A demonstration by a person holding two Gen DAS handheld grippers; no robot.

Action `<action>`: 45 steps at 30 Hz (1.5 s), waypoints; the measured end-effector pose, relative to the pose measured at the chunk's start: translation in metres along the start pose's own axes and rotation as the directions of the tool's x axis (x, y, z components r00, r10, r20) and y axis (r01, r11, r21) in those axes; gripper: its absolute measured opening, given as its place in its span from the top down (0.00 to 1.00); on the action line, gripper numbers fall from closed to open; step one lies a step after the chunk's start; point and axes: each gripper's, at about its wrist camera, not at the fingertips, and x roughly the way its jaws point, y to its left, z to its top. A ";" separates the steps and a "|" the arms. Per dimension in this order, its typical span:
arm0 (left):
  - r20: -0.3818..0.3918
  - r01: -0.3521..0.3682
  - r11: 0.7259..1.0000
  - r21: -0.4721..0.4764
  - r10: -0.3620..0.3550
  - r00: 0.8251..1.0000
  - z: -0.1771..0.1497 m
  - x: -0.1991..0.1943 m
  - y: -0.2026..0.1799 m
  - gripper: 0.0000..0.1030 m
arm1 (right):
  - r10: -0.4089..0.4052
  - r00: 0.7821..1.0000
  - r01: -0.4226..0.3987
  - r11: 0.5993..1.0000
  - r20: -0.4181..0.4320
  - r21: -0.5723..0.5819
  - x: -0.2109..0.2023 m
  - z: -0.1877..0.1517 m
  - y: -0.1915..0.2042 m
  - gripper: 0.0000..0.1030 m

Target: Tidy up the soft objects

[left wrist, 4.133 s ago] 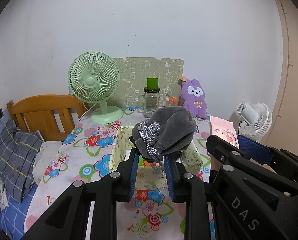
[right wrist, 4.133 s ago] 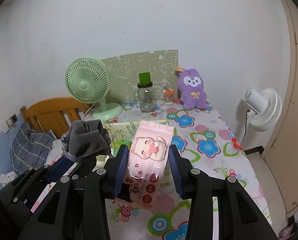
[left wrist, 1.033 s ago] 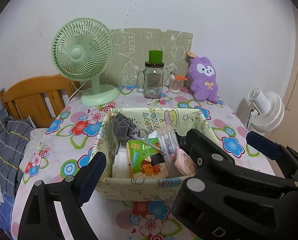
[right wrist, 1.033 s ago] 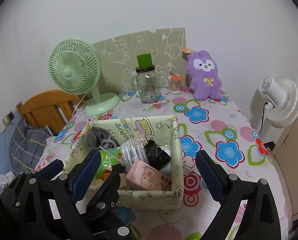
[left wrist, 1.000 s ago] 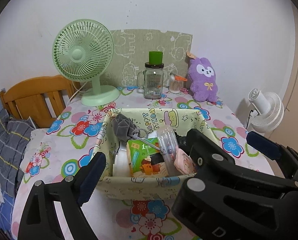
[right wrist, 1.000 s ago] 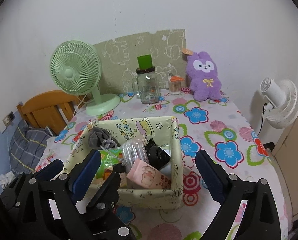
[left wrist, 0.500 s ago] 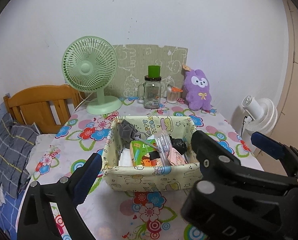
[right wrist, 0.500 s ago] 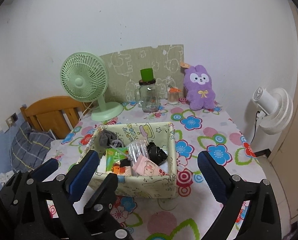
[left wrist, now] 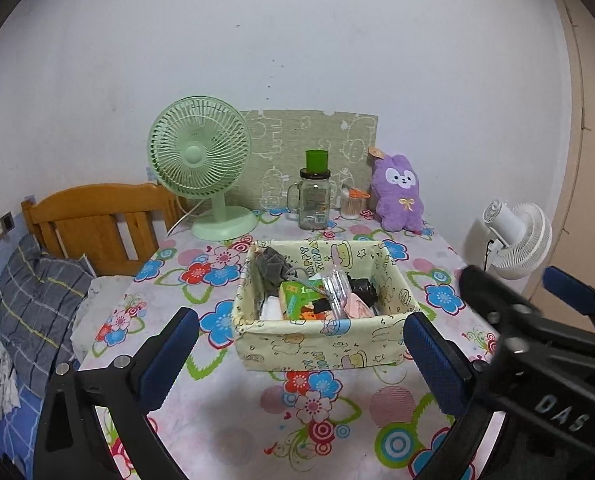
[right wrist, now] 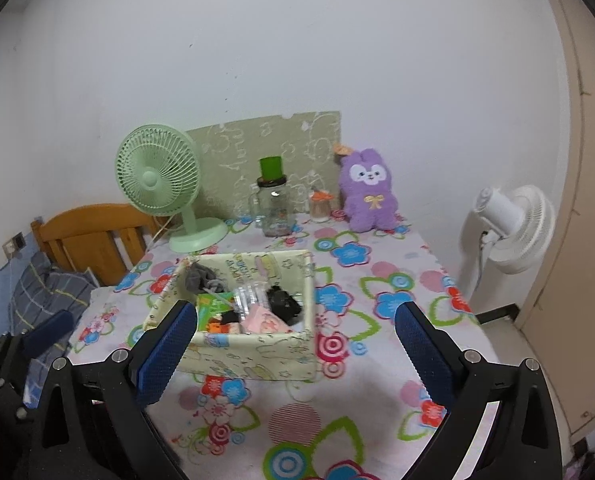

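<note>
Nearest the cameras, both tools are spread wide and carry nothing: the left gripper (left wrist: 297, 354) shows its blue pads well apart with bare flowered tablecloth (left wrist: 233, 432) between them, and the right gripper (right wrist: 297, 346) is likewise fully open and empty, held back from the work.

Just beyond the fingertips sits the yellow fabric storage box (left wrist: 317, 348). Inside it, the grey drawstring pouch (left wrist: 271, 266) leans against the back-left corner, the green snack packet (left wrist: 297, 300) lies in the middle, a clear plastic packet (left wrist: 335, 288) stands beside it, the pink tissue pack (left wrist: 357, 306) rests toward the front right, and something black (left wrist: 363, 286) sits at the right wall. These soft items look already stowed.

Farther back, against the wall, the purple plush rabbit (right wrist: 369, 192) stands upright on the table, apart from the box, next to a small jar (right wrist: 320, 206) and a glass mug jar with a green lid (right wrist: 273, 210); a green desk fan (left wrist: 201, 164) stands to the left.

If the rabbit is the next piece, the right gripper is the closer one. A good approach comes over the box, clear of the glass jar, and pinches the plush across its body, not an ear, so it lifts without flopping.
</note>
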 end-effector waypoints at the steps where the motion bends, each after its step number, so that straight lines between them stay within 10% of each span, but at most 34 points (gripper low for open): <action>1: 0.001 -0.003 1.000 -0.001 0.003 1.000 -0.001 -0.002 0.001 0.00 | -0.007 1.000 0.007 1.000 0.004 -0.002 -0.004 -0.001 -0.002 0.02; 45: 0.056 -0.035 0.999 -0.040 0.037 0.998 -0.009 -0.044 0.021 0.00 | -0.019 0.998 0.016 0.999 0.065 0.043 -0.046 -0.014 -0.023 0.00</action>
